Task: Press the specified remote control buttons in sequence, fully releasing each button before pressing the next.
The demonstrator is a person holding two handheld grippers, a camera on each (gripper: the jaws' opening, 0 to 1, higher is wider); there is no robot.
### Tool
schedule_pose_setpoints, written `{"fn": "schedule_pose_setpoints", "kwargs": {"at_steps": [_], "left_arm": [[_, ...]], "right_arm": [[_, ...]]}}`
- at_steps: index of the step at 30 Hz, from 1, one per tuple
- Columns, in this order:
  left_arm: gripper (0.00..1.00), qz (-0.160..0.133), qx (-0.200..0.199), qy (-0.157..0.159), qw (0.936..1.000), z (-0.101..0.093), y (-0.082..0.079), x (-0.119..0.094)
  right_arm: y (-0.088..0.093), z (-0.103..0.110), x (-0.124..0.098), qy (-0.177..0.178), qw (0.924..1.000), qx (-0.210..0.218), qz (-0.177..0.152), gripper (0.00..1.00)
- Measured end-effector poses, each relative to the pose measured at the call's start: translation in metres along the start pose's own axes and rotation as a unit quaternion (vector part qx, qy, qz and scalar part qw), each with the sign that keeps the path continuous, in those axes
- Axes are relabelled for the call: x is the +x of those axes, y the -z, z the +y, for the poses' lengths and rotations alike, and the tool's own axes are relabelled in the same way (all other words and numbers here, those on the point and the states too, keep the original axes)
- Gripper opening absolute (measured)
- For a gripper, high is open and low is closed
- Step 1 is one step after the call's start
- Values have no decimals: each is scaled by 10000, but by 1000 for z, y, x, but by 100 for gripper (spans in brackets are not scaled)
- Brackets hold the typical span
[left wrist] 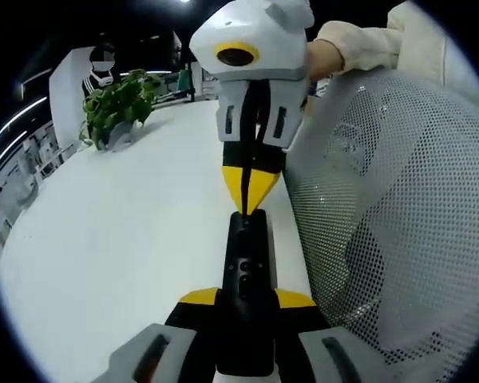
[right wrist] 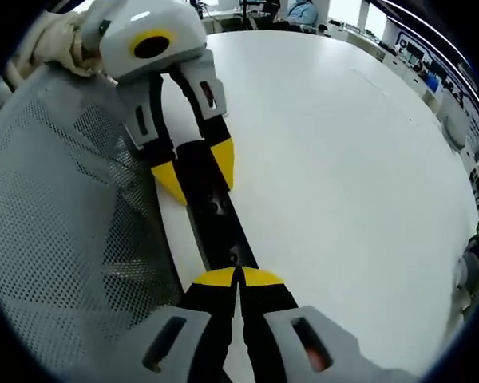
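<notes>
A black remote [left wrist: 246,295] lies on the white table [left wrist: 120,255], lengthwise between the two grippers and just beside a white mesh chair back [left wrist: 391,223]. In the left gripper view, the left gripper [left wrist: 247,302] has its yellow-tipped jaws on either side of the remote's near end, gripping it at the sides. The right gripper [left wrist: 251,191] comes in from the far side with its jaws closed together, the joined yellow tip touching the remote's far end. In the right gripper view, the right gripper [right wrist: 239,277] has its tips pressed together on top of the remote [right wrist: 217,219], while the left gripper [right wrist: 198,169] straddles the other end. A potted plant [left wrist: 120,108] stands far off on the table.
</notes>
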State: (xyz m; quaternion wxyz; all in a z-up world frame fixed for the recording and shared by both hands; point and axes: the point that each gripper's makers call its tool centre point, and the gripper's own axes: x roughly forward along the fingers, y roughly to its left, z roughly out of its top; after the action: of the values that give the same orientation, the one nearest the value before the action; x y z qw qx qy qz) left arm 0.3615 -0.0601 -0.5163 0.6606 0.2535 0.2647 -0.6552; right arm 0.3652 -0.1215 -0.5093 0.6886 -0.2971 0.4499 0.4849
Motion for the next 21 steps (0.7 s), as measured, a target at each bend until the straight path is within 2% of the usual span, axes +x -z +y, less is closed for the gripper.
{"fn": "schedule_pose_setpoints", "kwargs": {"at_steps": [2,5,8,10,12,17,19,21], "left_arm": [[24,-4,-25,-2,10000,0,0,0],[24,-7,-97,-5,10000,0,0,0],[24,-12,-138,-9,9999,0,0,0],[25,-42,-273,3,9996,0,-1,0],[25,-145,-587,72,9981,0,-3,0],[25,-175,-492,63,9986,0,-2,0],[25,-167,-475,58,9987,0,-2,0],[25,-161,-458,50,9988,-1,-2,0]], "right_arm": [[0,0,0,14,10000,-29,-16,0],[0,2,0,91,9980,-626,6,0],[0,3,0,174,9952,-963,46,0],[0,5,1,179,9943,-1048,81,0],[0,5,1,203,9933,-1136,105,0],[0,5,1,257,9895,-1410,173,0],[-1,5,1,319,9844,-1708,272,0],[-1,6,1,412,9748,-2145,454,0]]}}
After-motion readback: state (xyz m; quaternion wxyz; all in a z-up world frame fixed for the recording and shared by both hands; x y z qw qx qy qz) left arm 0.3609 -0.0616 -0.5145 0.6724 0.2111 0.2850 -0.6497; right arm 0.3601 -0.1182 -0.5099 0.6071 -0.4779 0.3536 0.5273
